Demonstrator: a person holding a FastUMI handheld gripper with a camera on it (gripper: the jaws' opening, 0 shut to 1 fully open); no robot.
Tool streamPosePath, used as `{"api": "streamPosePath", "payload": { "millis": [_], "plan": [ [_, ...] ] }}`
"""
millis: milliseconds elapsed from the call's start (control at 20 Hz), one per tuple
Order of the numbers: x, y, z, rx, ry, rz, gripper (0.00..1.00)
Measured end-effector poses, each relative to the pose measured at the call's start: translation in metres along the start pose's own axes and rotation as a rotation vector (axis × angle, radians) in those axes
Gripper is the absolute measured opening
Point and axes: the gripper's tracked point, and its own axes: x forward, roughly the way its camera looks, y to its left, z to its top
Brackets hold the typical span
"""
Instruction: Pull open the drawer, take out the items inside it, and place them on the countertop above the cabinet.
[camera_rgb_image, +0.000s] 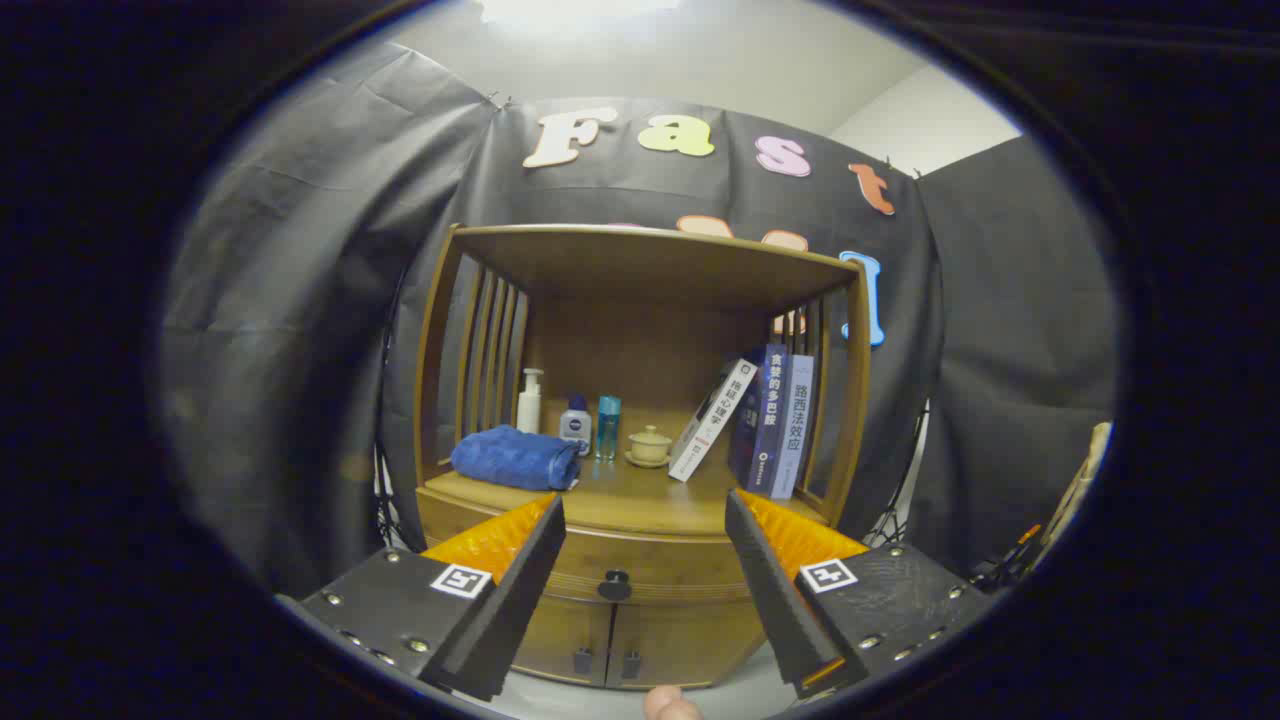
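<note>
Spread jaws of the gripper (645, 560) hold nothing. Straight ahead at 12 o'clock, between them, sits the dark drawer knob (614, 580); the drawer (640, 572) is shut, its long axis crosswise to the fingers, contents hidden. Just above lies the surface (640, 505), with a towel (515, 458) at 11 o'clock and books (765, 420) at 1 o'clock.

Blue folded towel (516, 458), warm brown wooden cabinet (640, 270), dark round drawer knob (614, 579), navy books (768, 420).

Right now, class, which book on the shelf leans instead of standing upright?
The white book, nearest the cup; the two blue books stand upright.
</note>
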Motion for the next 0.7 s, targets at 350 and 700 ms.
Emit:
{"api": "streamPosePath", "payload": {
  "millis": [350,700],
  "plan": [
    [0.004,-0.001,-0.006,0.058,0.025,0.016,0.97],
    [0.015,-0.012,-0.012,0.064,0.028,-0.012,0.97]
  ]
}}
